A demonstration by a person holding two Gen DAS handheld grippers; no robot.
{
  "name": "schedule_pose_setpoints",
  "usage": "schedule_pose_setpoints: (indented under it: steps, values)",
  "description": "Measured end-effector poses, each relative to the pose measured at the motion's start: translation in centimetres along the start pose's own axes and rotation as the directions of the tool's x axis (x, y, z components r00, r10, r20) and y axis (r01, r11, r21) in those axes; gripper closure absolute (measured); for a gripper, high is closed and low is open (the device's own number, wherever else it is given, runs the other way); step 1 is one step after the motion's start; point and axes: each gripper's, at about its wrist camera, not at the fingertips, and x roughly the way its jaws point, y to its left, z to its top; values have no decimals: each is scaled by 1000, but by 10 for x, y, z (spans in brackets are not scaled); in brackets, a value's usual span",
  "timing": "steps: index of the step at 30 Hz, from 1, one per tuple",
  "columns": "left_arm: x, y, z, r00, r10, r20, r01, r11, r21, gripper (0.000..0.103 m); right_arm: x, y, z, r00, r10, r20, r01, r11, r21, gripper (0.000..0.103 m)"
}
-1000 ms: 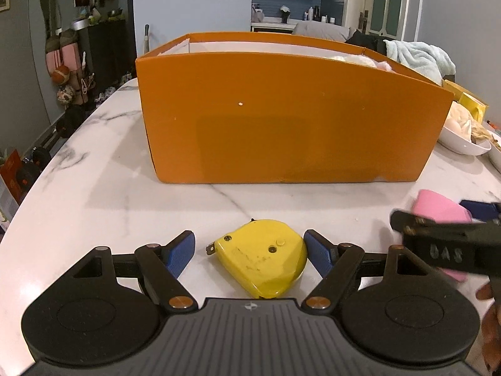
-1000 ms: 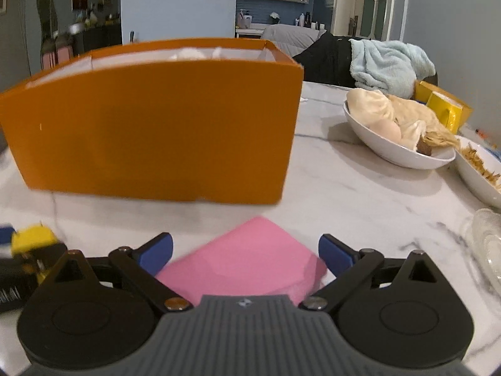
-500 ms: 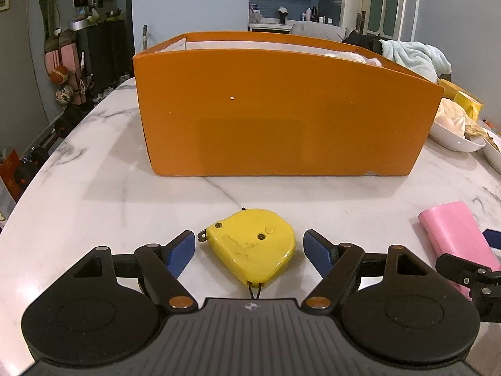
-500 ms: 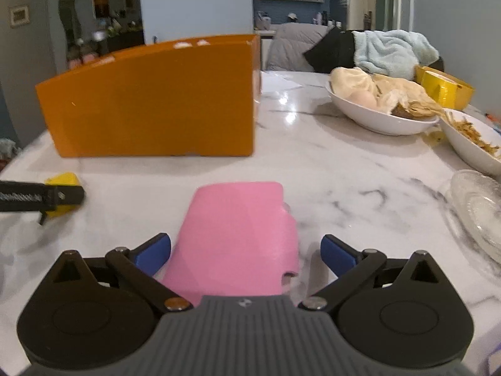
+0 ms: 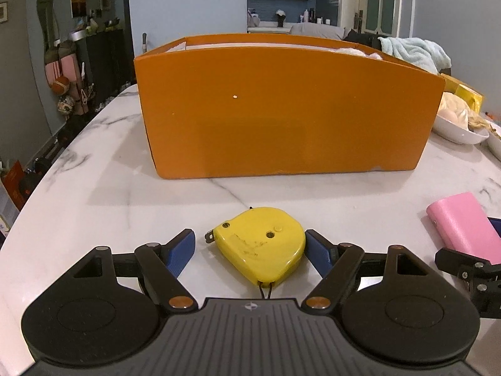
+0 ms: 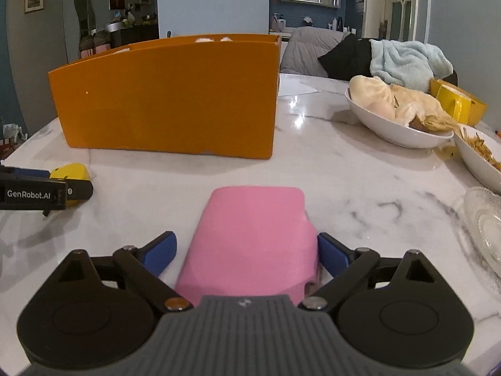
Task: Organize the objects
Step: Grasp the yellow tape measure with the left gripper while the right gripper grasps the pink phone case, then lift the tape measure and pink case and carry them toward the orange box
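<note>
Yellow tape measure (image 5: 262,244) between open left fingers (image 5: 181,250), touching neither.

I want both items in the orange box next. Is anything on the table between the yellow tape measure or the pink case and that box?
Nothing visible. Bare marble lies between the yellow tape measure and the orange box, and between the pink case and the box. Only the box's tall front wall must be cleared.
</note>
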Motion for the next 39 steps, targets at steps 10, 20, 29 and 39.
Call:
schedule_pose_setpoints:
  steps: [10, 20, 29, 39]
  values:
    - [-3, -1, -4, 999, -15, 38, 14, 1000, 19, 24, -1, 3, -1, 1000, 16, 16, -15, 1000, -16, 20]
    - [-3, 0, -4, 999, -17, 39, 16, 1000, 11, 25, -5, 3, -2, 999, 37, 29, -37, 999, -9, 22]
    - [-5, -1, -4, 999, -4, 40, 4, 1000, 1, 25, -7, 7, -2, 999, 31, 41, -30, 999, -34, 23]
    - [-13, 0, -7, 999, -12, 30, 13, 1000, -22, 25, -16, 11, 1, 998, 44, 44, -43, 999, -31, 23]
